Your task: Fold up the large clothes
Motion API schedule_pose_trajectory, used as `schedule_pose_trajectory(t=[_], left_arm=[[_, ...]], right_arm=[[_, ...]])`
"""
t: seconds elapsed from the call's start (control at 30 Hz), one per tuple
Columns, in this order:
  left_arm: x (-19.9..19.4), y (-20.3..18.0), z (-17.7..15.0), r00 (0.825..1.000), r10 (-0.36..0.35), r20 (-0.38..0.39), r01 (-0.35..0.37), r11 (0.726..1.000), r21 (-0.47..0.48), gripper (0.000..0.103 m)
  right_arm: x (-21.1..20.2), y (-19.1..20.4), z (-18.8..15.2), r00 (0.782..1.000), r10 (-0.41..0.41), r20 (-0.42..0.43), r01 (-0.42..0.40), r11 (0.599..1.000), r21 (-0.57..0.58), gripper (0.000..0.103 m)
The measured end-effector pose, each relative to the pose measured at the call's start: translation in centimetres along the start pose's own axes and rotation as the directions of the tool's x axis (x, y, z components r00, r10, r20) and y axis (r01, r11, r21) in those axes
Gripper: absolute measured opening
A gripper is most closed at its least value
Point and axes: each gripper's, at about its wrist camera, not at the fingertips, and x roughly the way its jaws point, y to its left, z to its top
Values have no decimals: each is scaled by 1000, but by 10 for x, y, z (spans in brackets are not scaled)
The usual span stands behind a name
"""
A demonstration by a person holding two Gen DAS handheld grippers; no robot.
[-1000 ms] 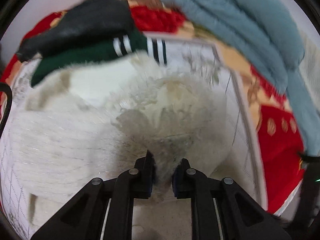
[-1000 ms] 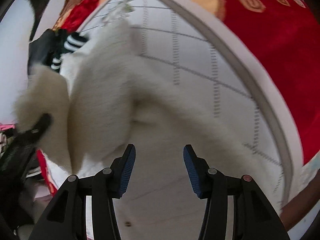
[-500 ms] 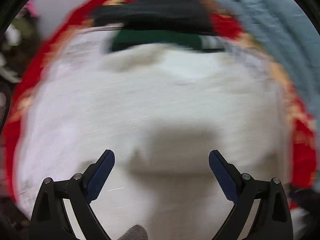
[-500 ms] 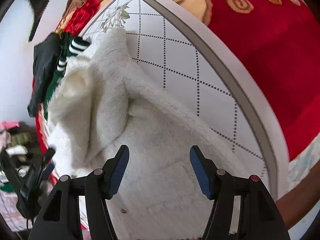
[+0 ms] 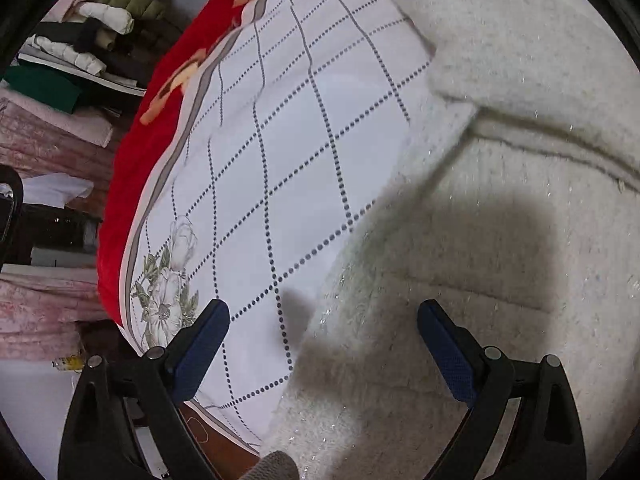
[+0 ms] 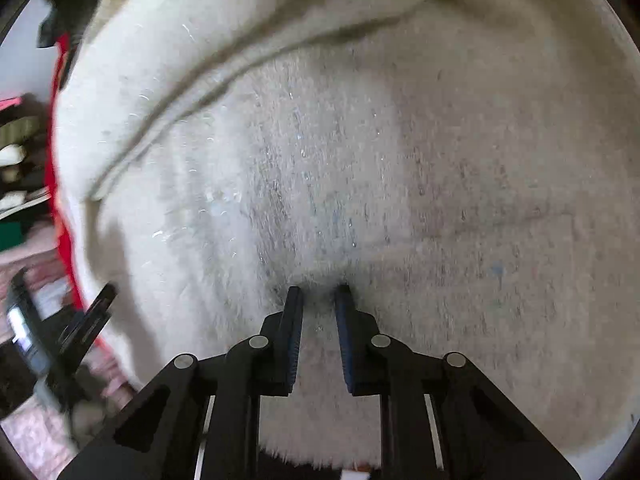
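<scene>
A large fluffy white garment (image 5: 500,208) lies on a white bedsheet with a dotted grid (image 5: 288,152). A folded part crosses its upper side. My left gripper (image 5: 322,320) is open and empty, just above the garment's left edge where it meets the sheet. In the right wrist view the garment (image 6: 360,140) fills the frame. My right gripper (image 6: 319,294) is shut on a pinch of its fluffy fabric. The left gripper also shows at the left edge of that view (image 6: 80,320).
A red blanket with a floral border (image 5: 160,120) lies under the sheet at the bed's left edge. Beyond it are stacks of folded clothes (image 5: 88,32) and pink fabric (image 5: 36,140). A wooden bed edge (image 5: 224,440) shows below.
My left gripper let go of the garment, opened and swung left over its edge. My right gripper, open before, dropped onto the garment and closed on its fabric.
</scene>
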Motion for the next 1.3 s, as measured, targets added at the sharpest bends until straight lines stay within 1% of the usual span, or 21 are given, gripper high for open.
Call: schedule_pose_trajectory(t=[0.17, 0.2, 0.23, 0.3, 0.4, 0.47, 0.5, 0.53, 0.57, 0.6, 0.67, 0.73, 0.77, 0.93, 0.97, 1.03, 1.1, 1.17, 1.23, 1.27, 1.3], left_arm=[[-33, 4, 19, 997, -47, 65, 48, 999, -12, 96], [-44, -1, 25, 994, -73, 86, 74, 997, -8, 96], [-52, -6, 33, 990, -93, 103, 93, 996, 1, 96], [-76, -30, 47, 977, -135, 163, 131, 991, 38, 96], [-98, -67, 68, 954, -200, 225, 185, 979, 89, 97], [-105, -96, 83, 936, -224, 270, 198, 973, 121, 97], [-105, -109, 92, 934, -217, 284, 184, 973, 139, 97], [-102, -120, 101, 931, -212, 296, 172, 973, 156, 97], [-98, -131, 109, 930, -202, 308, 155, 973, 172, 97], [-92, -140, 116, 932, -183, 314, 130, 975, 182, 97], [-66, -155, 129, 948, -152, 280, 96, 974, 205, 97], [-44, -154, 135, 960, -172, 219, 128, 970, 205, 100], [-38, -150, 137, 959, -196, 203, 158, 969, 189, 101], [-52, -124, 136, 952, -230, 204, 205, 969, 137, 101], [-57, -113, 134, 950, -232, 210, 214, 971, 109, 101], [-63, -97, 132, 951, -208, 227, 203, 978, 47, 101], [-70, -77, 130, 954, -166, 249, 178, 984, -26, 101], [-70, -66, 131, 957, -137, 255, 161, 984, -74, 101], [-62, -60, 132, 963, -119, 243, 146, 985, -97, 101], [-55, -57, 134, 967, -115, 229, 140, 985, -100, 101], [-50, -55, 135, 970, -115, 213, 140, 985, -102, 101]], right_arm=[[-29, -7, 10, 999, 29, -42, -27, 999, 38, 18], [-46, -11, 13, 1000, 3, -4, -3, 1000, 29, 22], [-68, -16, 18, 995, -71, 66, 71, 997, 12, 38], [-99, -19, 30, 962, -216, 169, 218, 976, 6, 62], [-123, -27, 55, 886, -379, 267, 392, 920, 5, 63], [-118, -32, 78, 872, -412, 262, 434, 901, -27, 61], [-111, -33, 86, 865, -434, 251, 459, 887, -46, 45], [-101, -31, 98, 866, -444, 231, 469, 881, -66, 16], [-90, -27, 112, 866, -451, 216, 473, 879, -64, 11], [-87, -34, 118, 871, -442, 214, 461, 887, -43, 11], [-92, -71, 129, 908, -356, 219, 333, 933, 136, 11], [-87, -114, 127, 953, -222, 204, 150, 936, 318, 13], [-86, -124, 125, 962, -174, 211, 90, 930, 357, 14], [-127, -95, 97, 936, -265, 233, 183, 929, 322, 29], [-141, -88, 86, 932, -221, 287, 125, 940, 317, 32], [-163, -73, 68, 917, -49, 397, -58, 966, 252, 66], [-168, -56, 62, 884, 104, 455, -198, 967, 162, 84], [-154, -33, 70, 888, 134, 439, -211, 969, 131, 84], [-121, -20, 93, 938, 121, 326, -177, 973, 147, 78], [-106, -21, 103, 953, 128, 276, -178, 970, 163, 62], [-94, -18, 108, 961, 118, 249, -163, 971, 172, 22]])
